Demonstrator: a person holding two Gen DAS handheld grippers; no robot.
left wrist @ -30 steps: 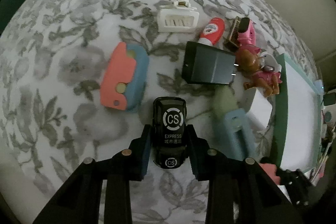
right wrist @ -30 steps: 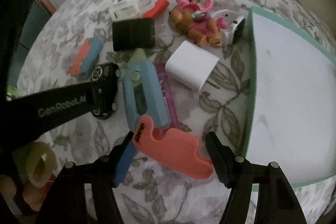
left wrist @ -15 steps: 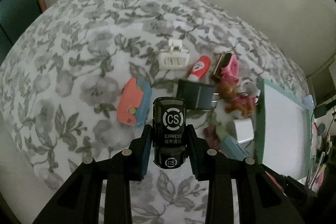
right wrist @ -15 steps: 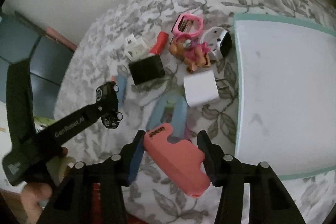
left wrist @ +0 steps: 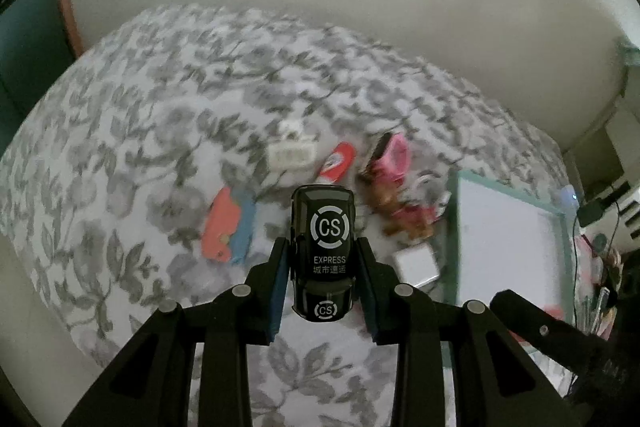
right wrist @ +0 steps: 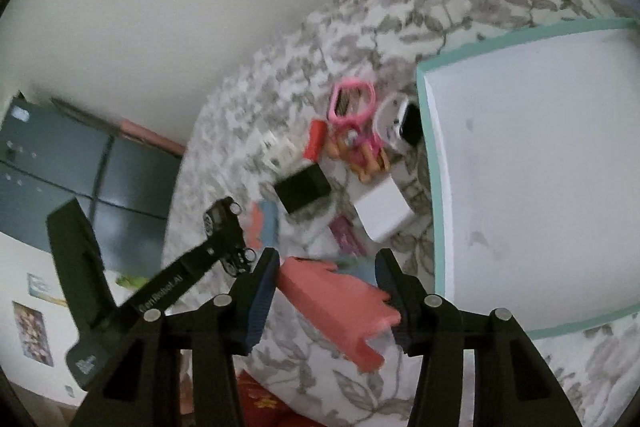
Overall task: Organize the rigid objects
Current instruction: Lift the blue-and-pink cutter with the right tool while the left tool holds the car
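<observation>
L gripper (left wrist: 323, 281) was clenched on a black toy car (left wrist: 323, 251) w/ "CS EXPRESS" on its roof, held up off the floral-print bedspread (left wrist: 132, 147); fingers (left wrist: 280, 279) pressed both sides of the car. R gripper (right wrist: 326, 291) was clamped on a coral-pink plastic piece (right wrist: 336, 303), also lifted above the bedspread, tilted, w/ its notched end toward the cam. In the R wrist view the L gripper and car (right wrist: 224, 227) showed at left, in the air. Rest of the items lay in a loose cluster on the bedspread: white hair claw (left wrist: 294, 151), red-and-white tube (left wrist: 338, 163), pink sharpener-like item (left wrist: 394, 155), brown-and-pink pup figure (left wrist: 404, 215), white charger block (left wrist: 416, 263), black block (right wrist: 304, 189), magenta item (right wrist: 346, 237), and a coral-and-blue toy (left wrist: 228, 227). A teal-rimmed white tray (right wrist: 432, 163) sat just beside the cluster on its R side, near the charger. Both views were motion-blurred.
</observation>
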